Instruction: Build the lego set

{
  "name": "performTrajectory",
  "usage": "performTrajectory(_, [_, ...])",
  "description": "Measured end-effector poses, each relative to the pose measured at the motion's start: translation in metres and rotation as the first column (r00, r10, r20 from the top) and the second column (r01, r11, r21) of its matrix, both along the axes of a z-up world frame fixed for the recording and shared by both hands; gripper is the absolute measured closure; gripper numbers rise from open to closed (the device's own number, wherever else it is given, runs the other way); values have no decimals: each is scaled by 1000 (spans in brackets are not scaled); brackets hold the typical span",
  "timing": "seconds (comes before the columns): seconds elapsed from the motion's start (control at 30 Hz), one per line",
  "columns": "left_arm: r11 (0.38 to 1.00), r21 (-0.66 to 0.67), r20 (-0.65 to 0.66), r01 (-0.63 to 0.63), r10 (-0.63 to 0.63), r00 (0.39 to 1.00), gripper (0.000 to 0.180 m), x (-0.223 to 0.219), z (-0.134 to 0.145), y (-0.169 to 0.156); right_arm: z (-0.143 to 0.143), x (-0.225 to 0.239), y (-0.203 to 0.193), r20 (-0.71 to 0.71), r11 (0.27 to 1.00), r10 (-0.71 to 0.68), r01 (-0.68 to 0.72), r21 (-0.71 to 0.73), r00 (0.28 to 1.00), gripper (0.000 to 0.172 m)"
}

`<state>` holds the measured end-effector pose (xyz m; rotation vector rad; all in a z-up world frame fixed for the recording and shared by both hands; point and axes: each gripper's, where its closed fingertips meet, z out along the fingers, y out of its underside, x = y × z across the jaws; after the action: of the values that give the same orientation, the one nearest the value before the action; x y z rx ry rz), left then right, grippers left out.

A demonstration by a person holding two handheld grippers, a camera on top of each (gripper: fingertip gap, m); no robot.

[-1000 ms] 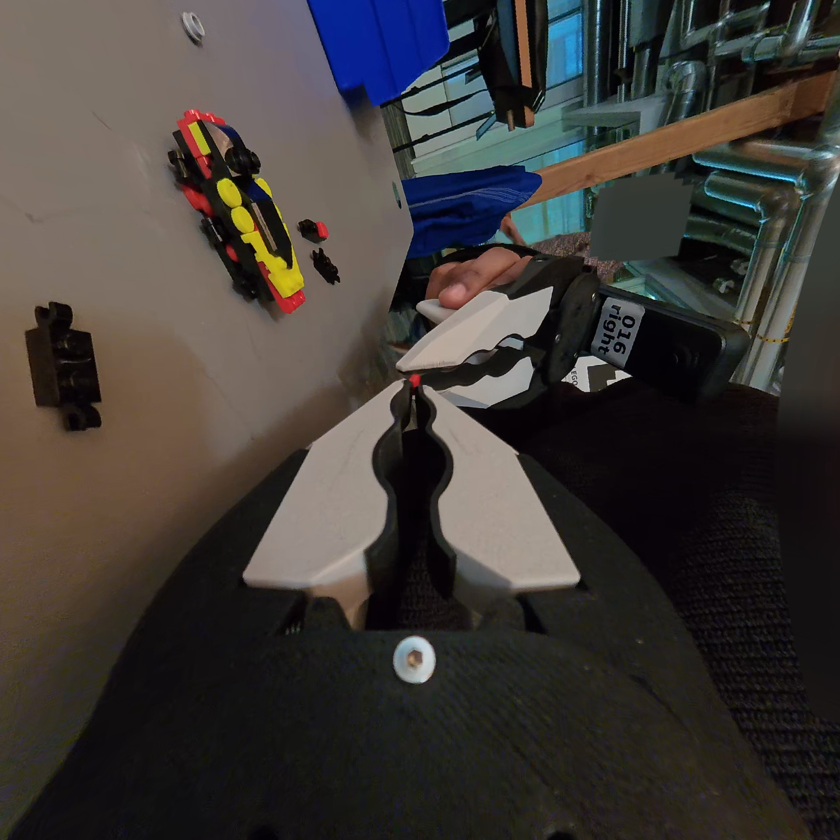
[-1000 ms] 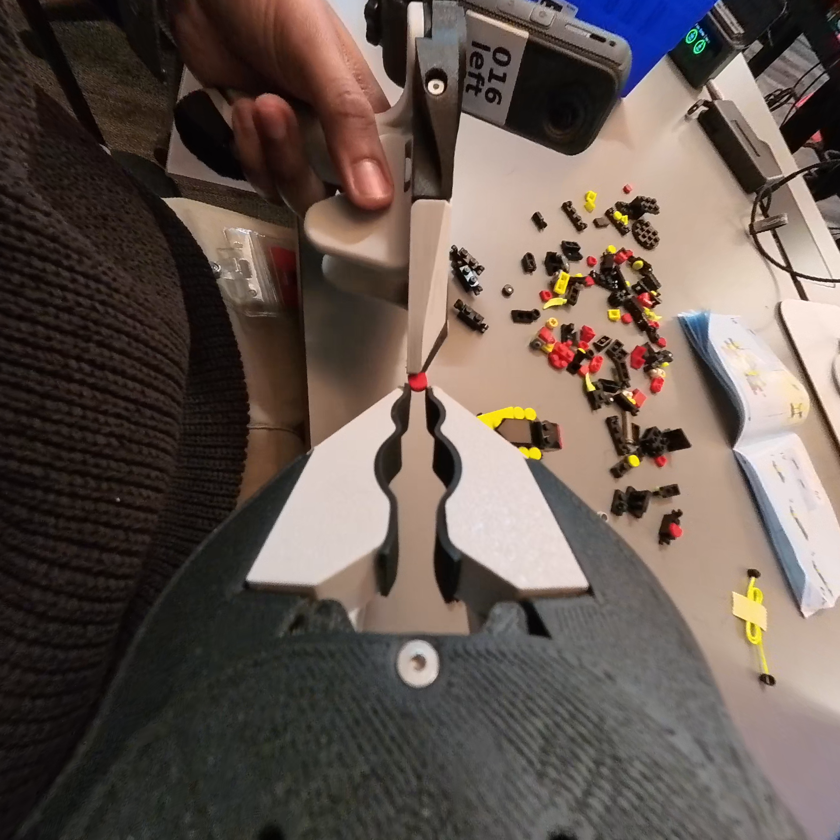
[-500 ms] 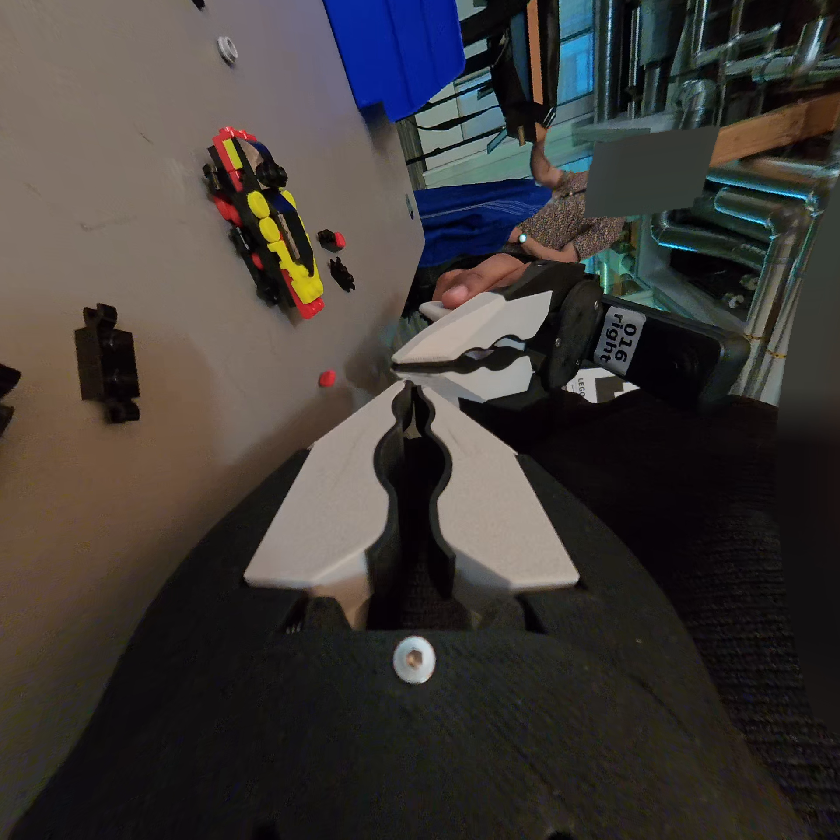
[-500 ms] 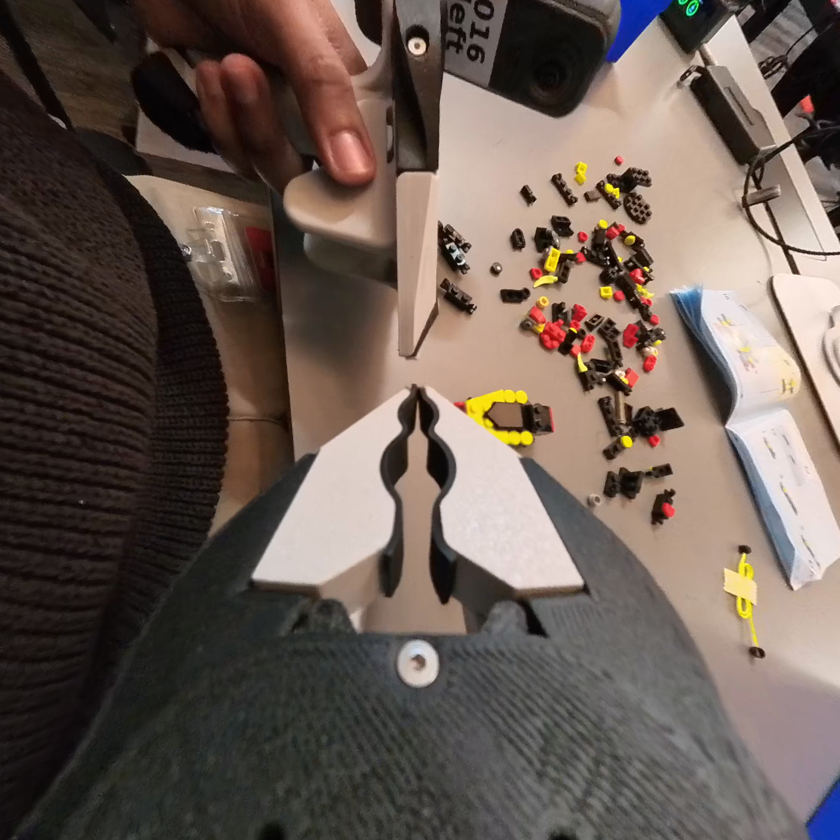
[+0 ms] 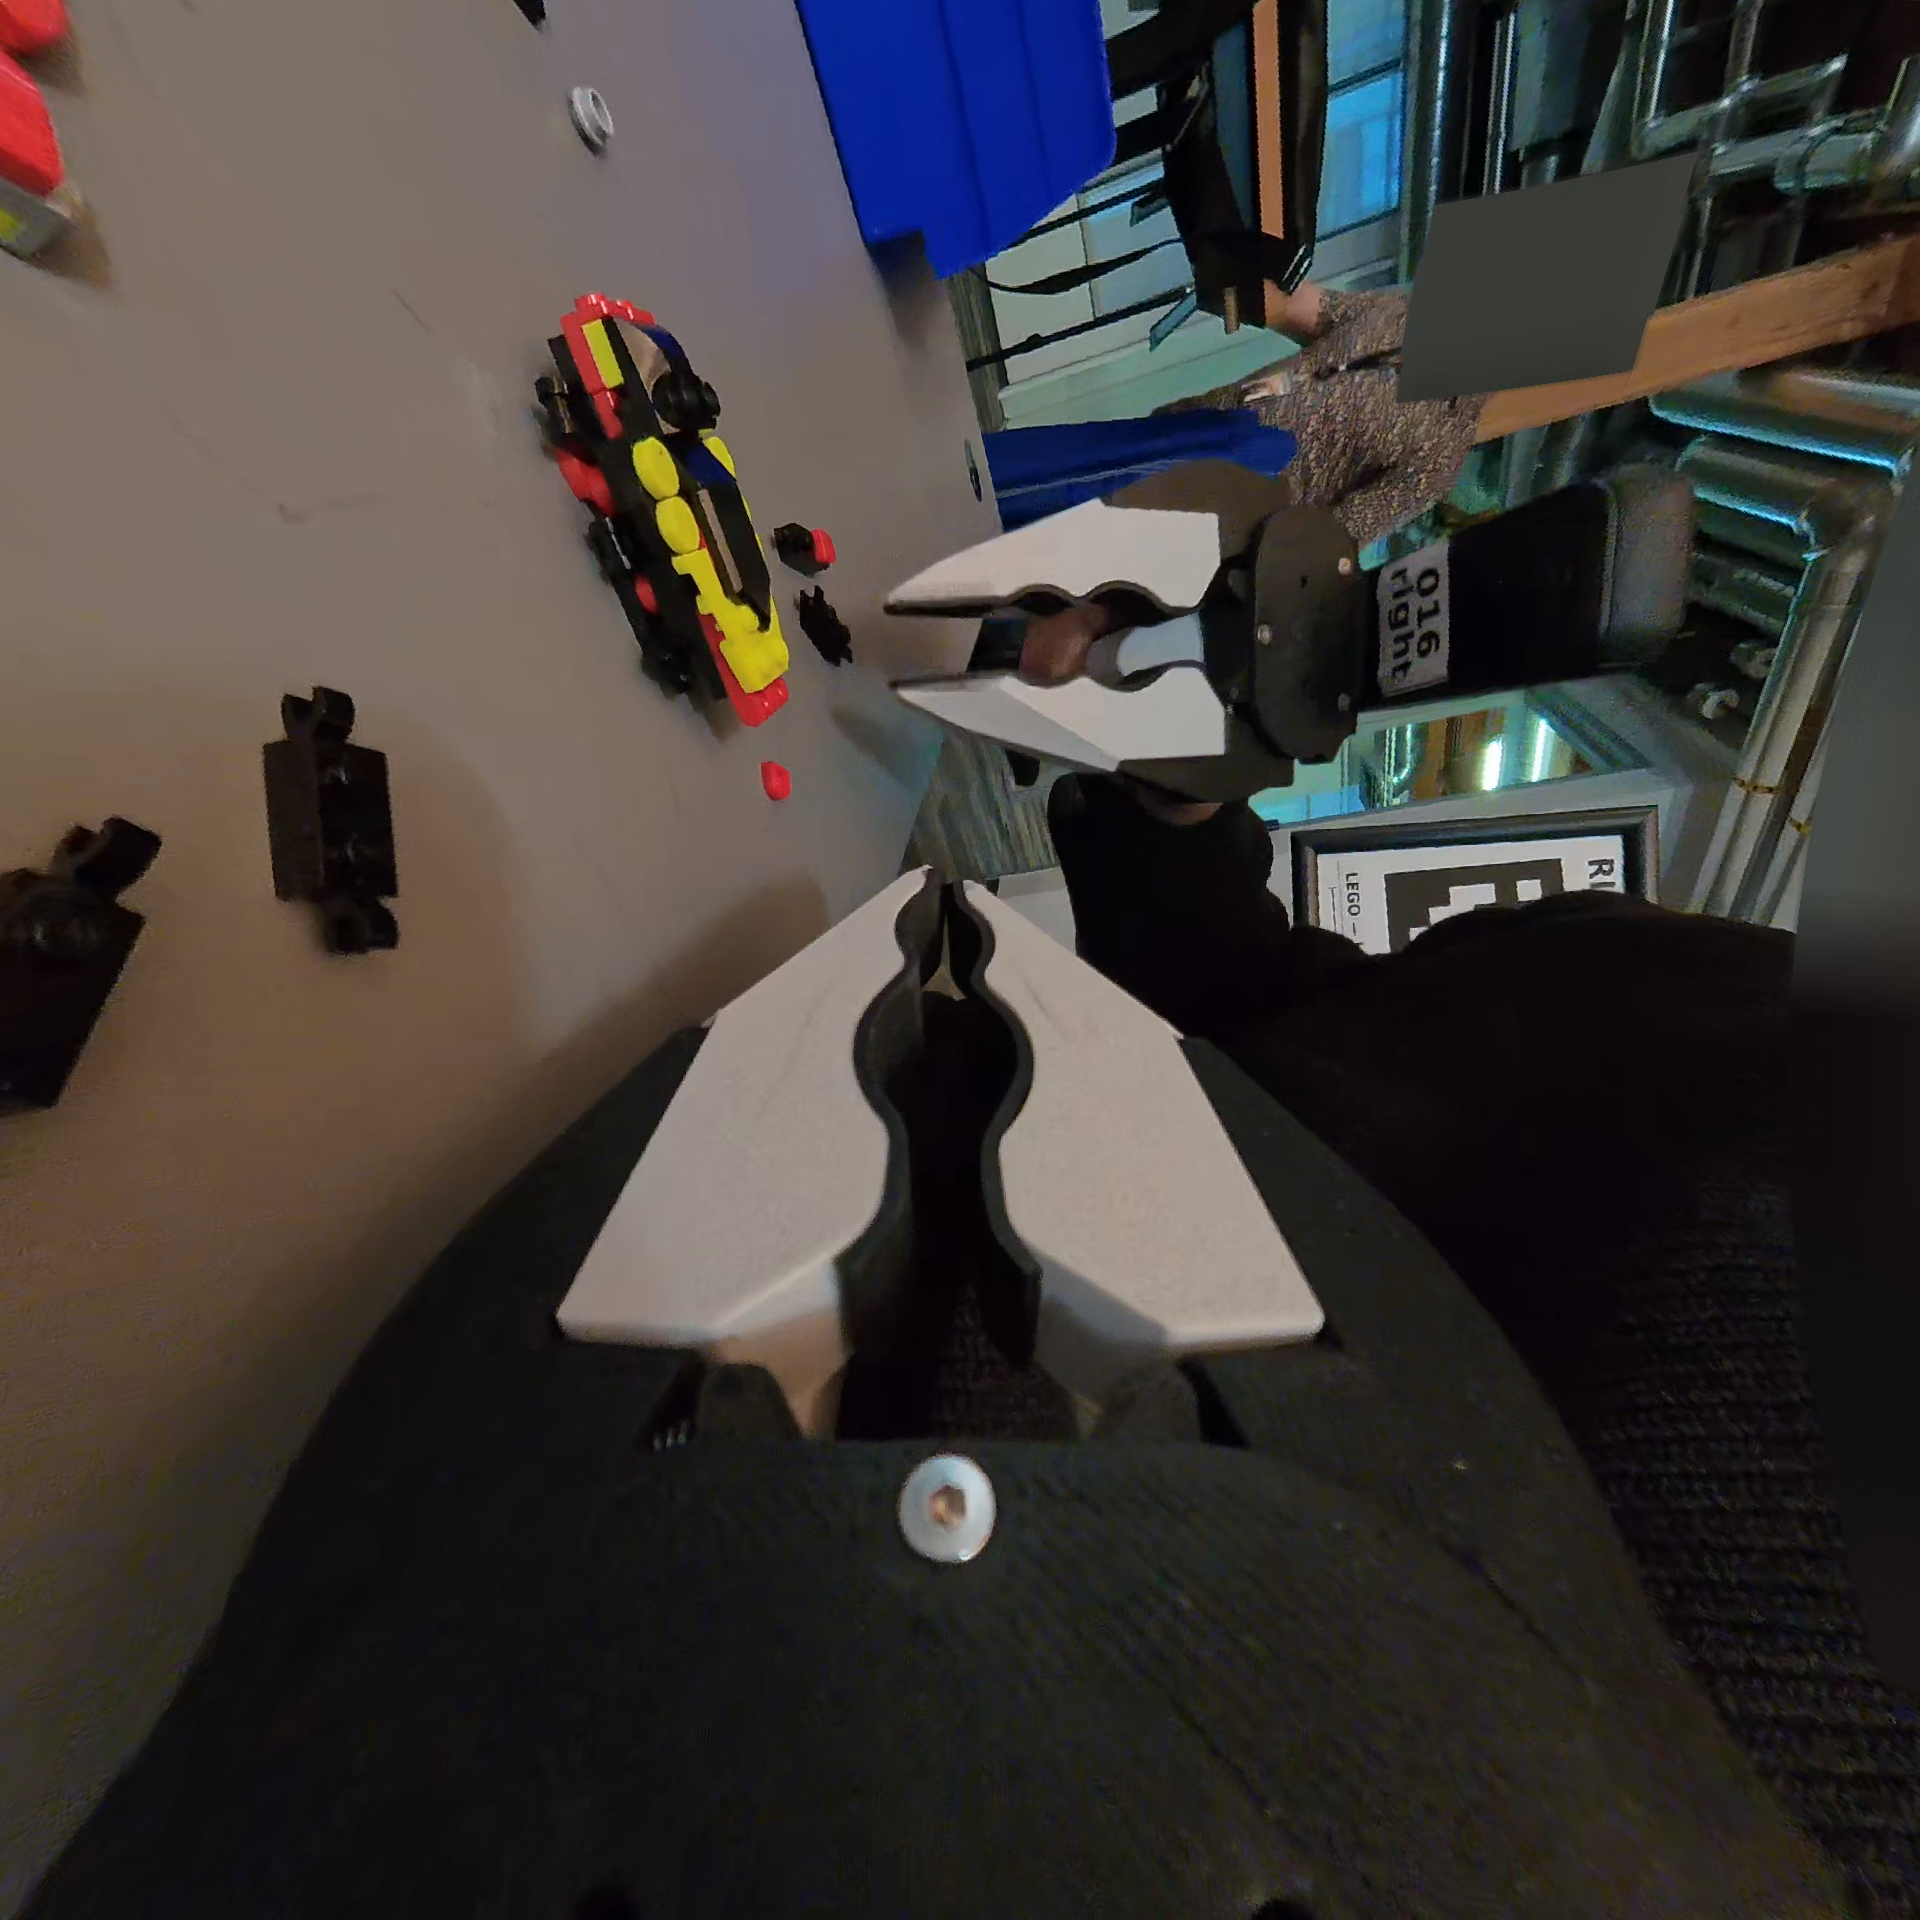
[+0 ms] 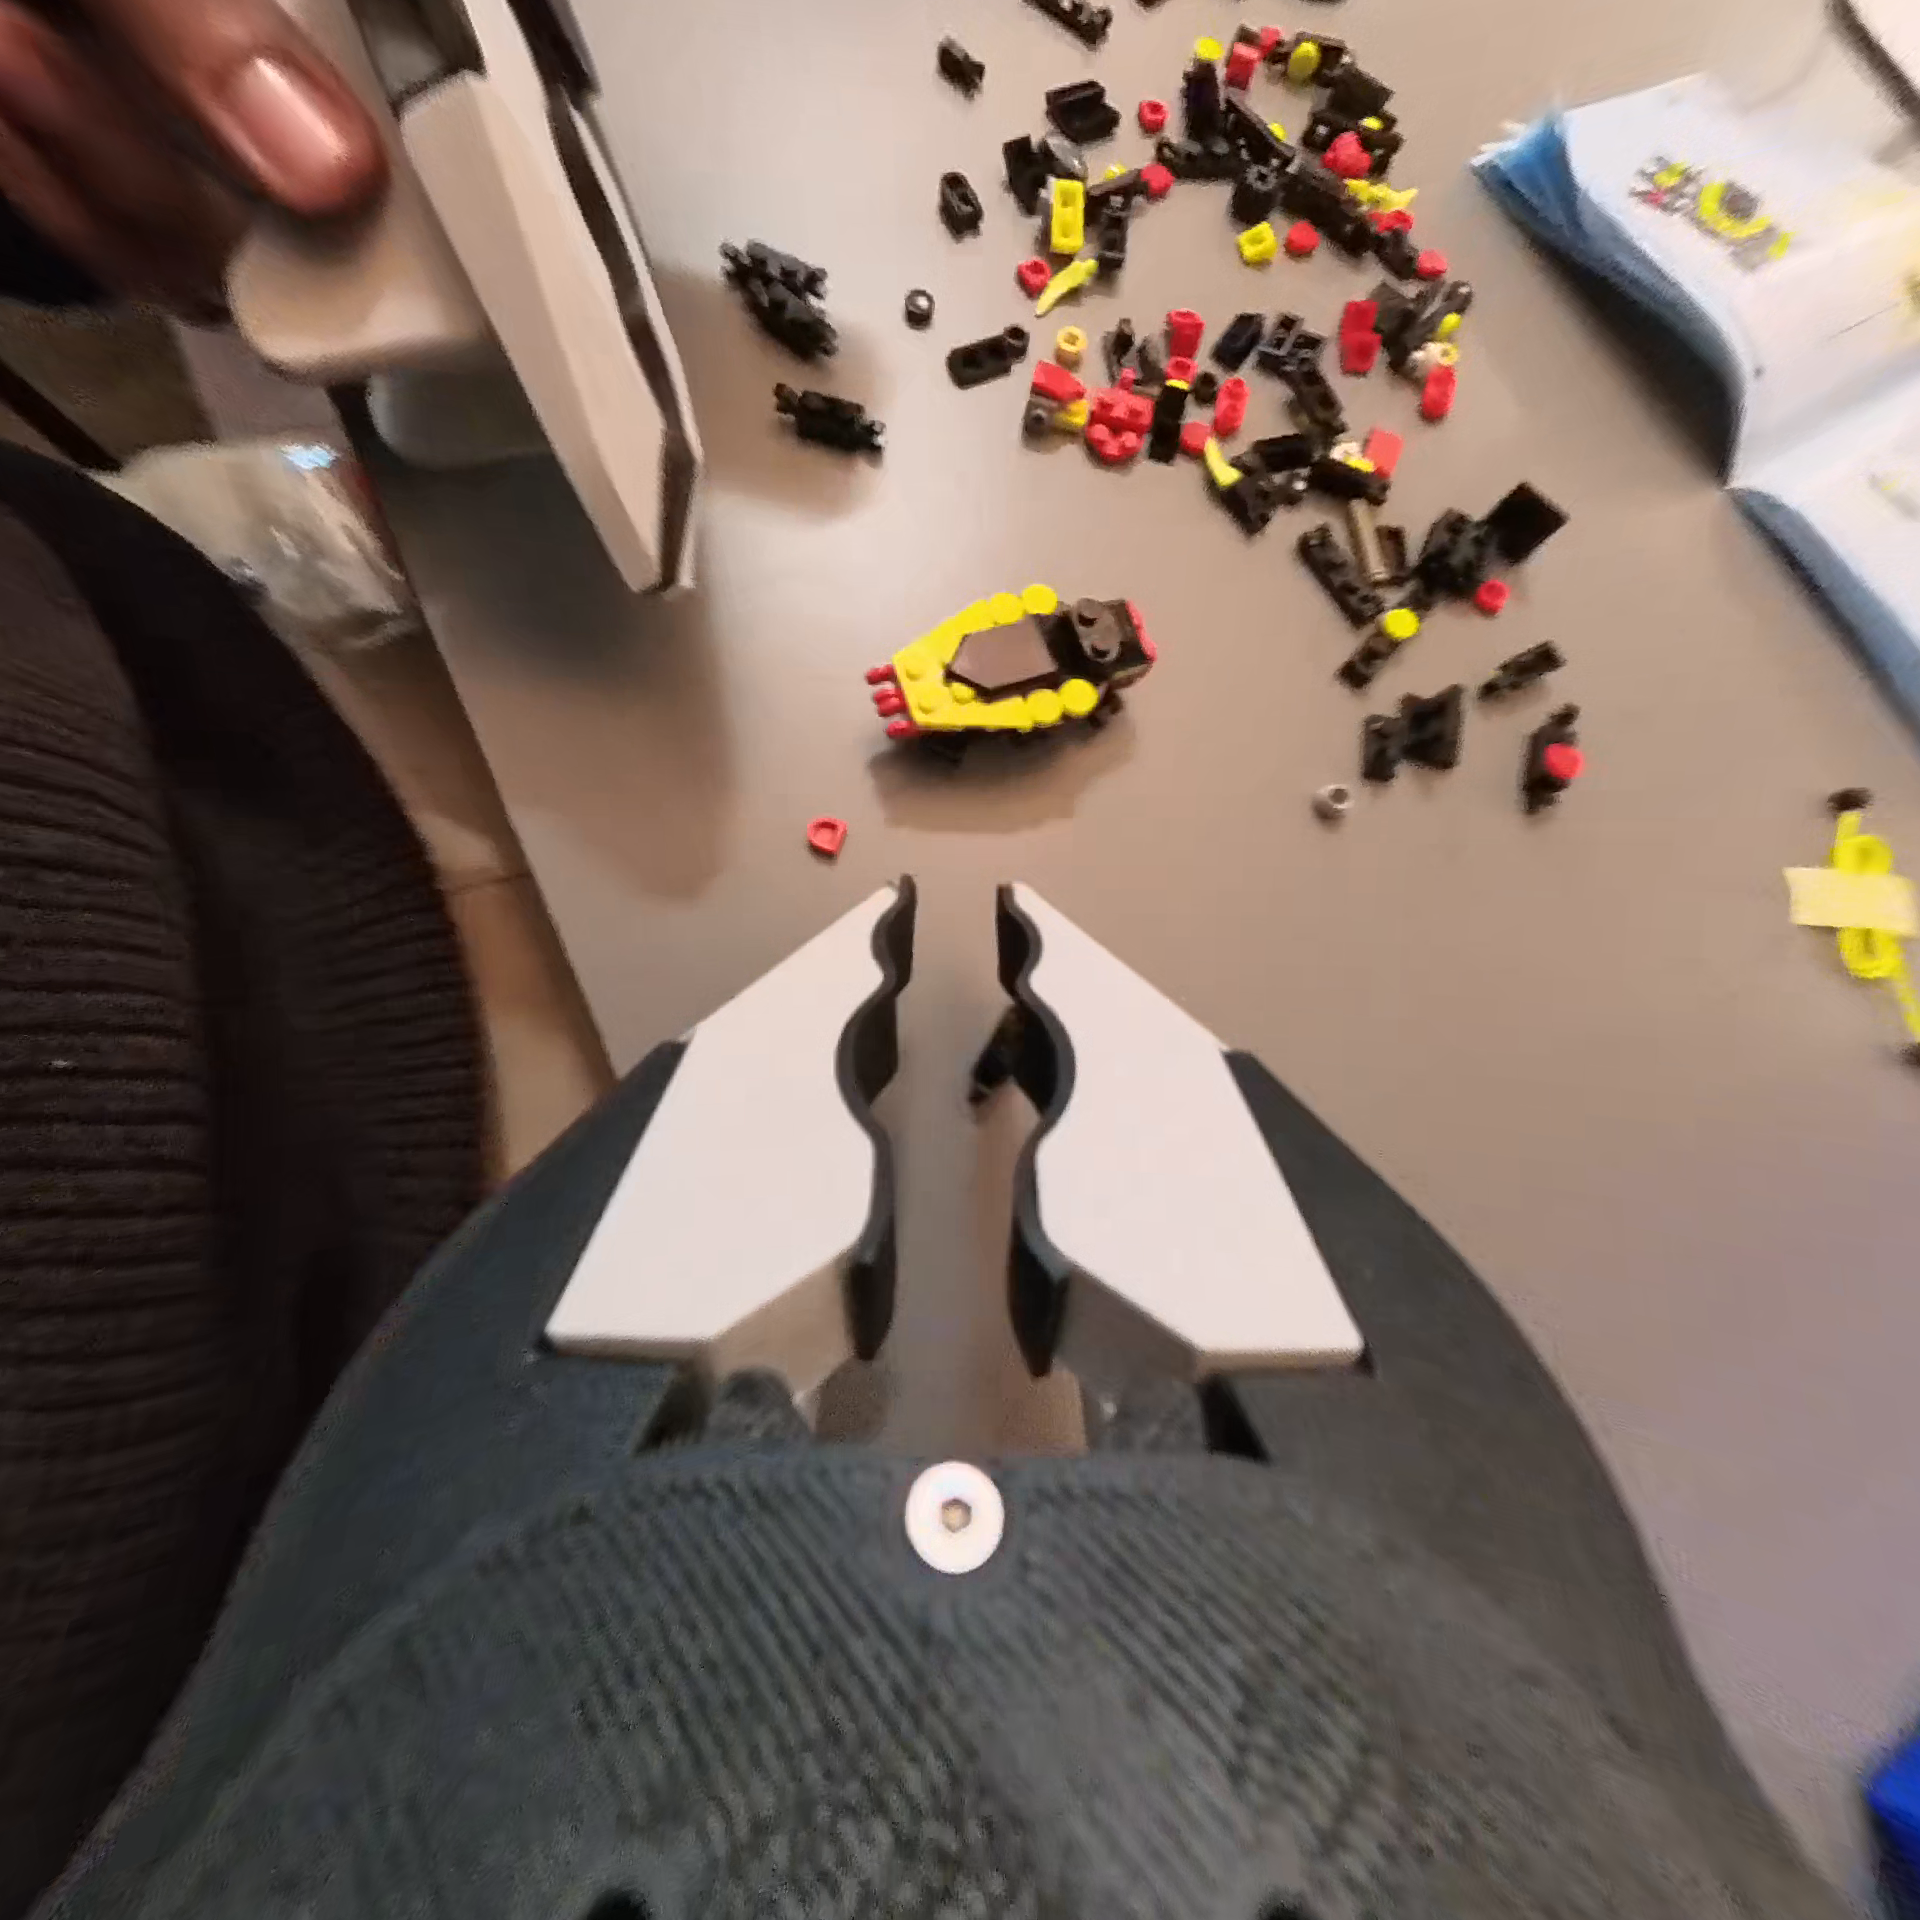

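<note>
The right gripper [image 6: 954, 899], spread and empty, hovered just short of the red stud [image 6: 827, 834], which lay between it and the model [image 6: 1013, 665]; the left gripper [image 5: 940, 896] was pressed together, empty.

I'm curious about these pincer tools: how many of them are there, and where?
2. The right gripper hovers with fingers apart above the grey table, near a small red piece. The left gripper, fingers together, hangs farther left.

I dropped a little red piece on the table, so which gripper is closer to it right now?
Right, as far as these views show. The right gripper sits open just beside the small red piece, near the table. The left gripper, closed, hangs farther off, above and beyond it.
</note>
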<state>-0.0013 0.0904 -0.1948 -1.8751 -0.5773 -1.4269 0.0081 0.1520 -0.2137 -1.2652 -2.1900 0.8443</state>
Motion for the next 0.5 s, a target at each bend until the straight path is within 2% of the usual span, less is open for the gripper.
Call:
performTrajectory(0.1, [1000,-4,4,7,-7,1000,180,2,-2,2,-4,-2,-14,29,999,25,-24,-47,999,157])
performTrajectory(0.3, [1000,-6,-37,14,-15,999,180,3,-3,2,-25,-4,-31,101,998,66,-67,0,993,156])
performTrajectory(0.4, [1000,-2,-65,11,-11,998,180,2,-4,2,-27,-7,-33,102,998,56,-56,0,993,166])
performTrajectory(0.5, [1000,5,-66,17,-16,998,180,3,-2,2,-27,-8,-33,114,999,44,-42,-19,993,166])
